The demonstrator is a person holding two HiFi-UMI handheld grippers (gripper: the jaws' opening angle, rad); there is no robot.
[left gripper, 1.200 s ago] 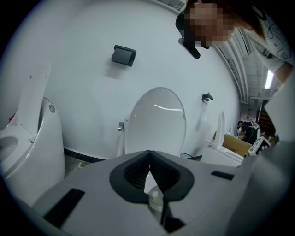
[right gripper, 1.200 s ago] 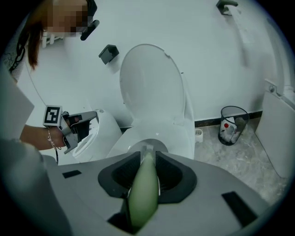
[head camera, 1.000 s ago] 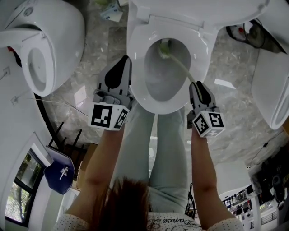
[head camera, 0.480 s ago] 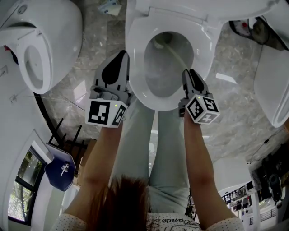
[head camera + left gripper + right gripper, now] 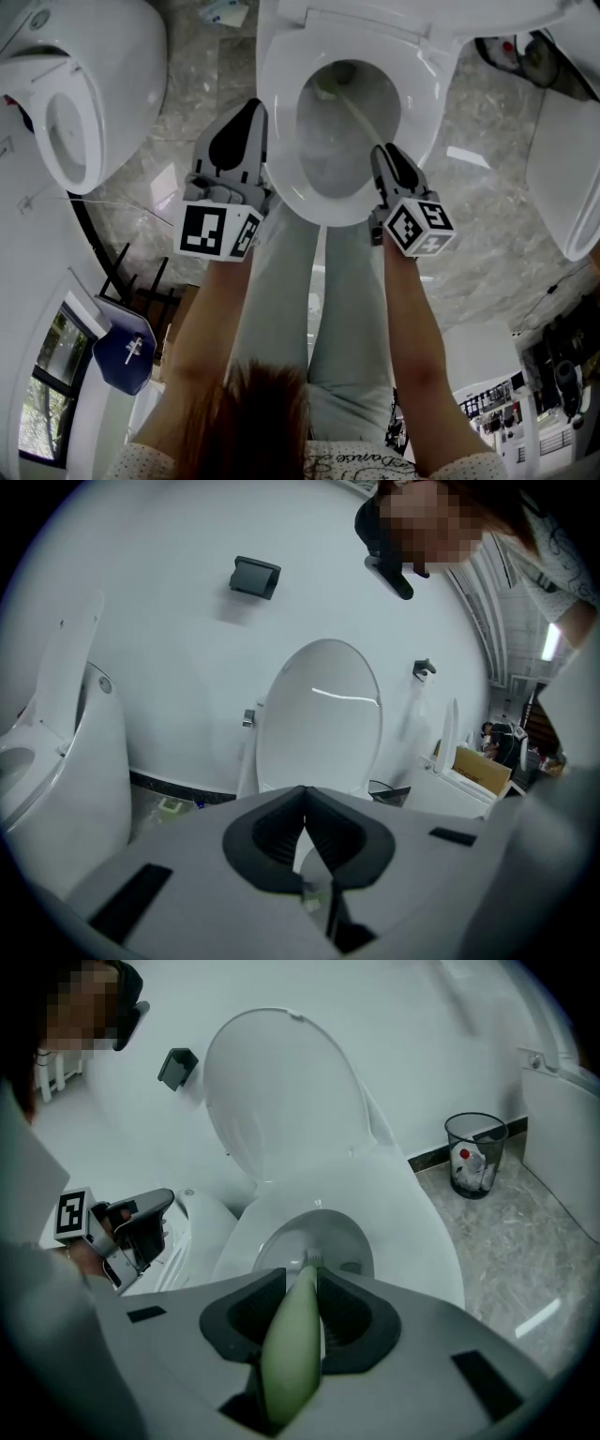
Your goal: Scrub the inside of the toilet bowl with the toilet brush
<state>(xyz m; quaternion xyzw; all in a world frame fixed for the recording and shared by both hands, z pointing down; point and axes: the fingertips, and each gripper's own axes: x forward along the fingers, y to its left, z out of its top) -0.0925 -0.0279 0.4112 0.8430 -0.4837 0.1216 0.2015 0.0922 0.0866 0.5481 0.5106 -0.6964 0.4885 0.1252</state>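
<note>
a person stands over an open white toilet bowl (image 5: 281,141). the right gripper (image 5: 384,152) has its jaws clamped on the pale green handle of the toilet brush (image 5: 361,117), whose head sits deep inside the bowl, at the far side. the left gripper (image 5: 250,111) hovers just beside the rim, jaws closed on nothing. the floor (image 5: 487,225) is grey marbled stone. another toilet (image 5: 103,84) stands to the left, and a wire waste bin (image 5: 475,1155) stands by the wall. the print on the person's shirt is too small to read.

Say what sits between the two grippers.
In the head view, the front rim of the toilet bowl lies between the left gripper and the right gripper, which grips the toilet brush.
</note>
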